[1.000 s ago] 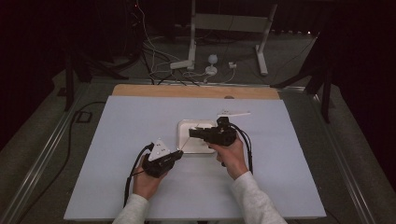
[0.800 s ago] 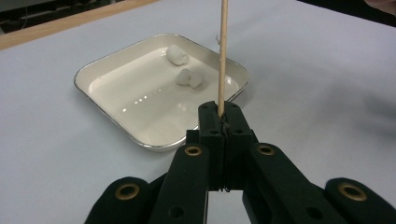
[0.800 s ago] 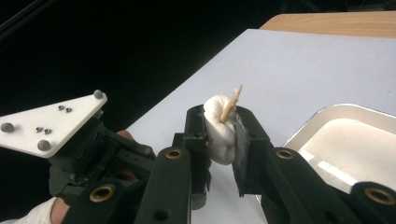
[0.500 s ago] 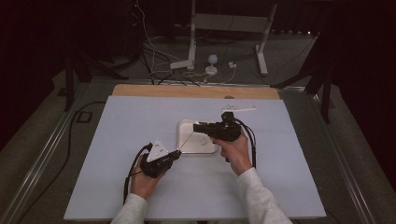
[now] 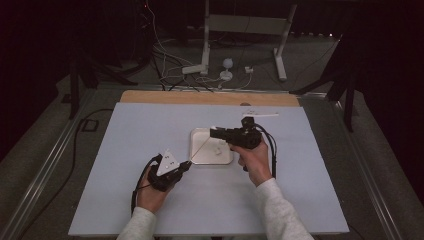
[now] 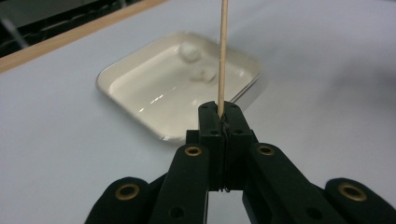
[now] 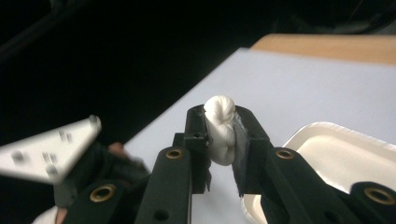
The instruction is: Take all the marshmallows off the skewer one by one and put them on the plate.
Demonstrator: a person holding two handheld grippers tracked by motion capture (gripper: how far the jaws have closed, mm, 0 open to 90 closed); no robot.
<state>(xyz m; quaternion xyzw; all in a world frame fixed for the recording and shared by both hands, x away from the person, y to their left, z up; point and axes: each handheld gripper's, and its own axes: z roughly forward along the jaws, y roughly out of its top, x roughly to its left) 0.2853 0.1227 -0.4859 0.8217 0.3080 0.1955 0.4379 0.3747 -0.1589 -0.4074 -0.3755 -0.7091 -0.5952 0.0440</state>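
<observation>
Left gripper: black body, grey three-cornered plate, black cable | Right gripper: black, looped black cable | Jaws: black links, brass-ringed screw holes | Sleeves: light grey, long.

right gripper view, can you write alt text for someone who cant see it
The right gripper has its two black jaws clamped on a soft white marshmallow-like lump, held above a pale blue table. A white tray sits at lower right, and the blurred left gripper at lower left.
</observation>
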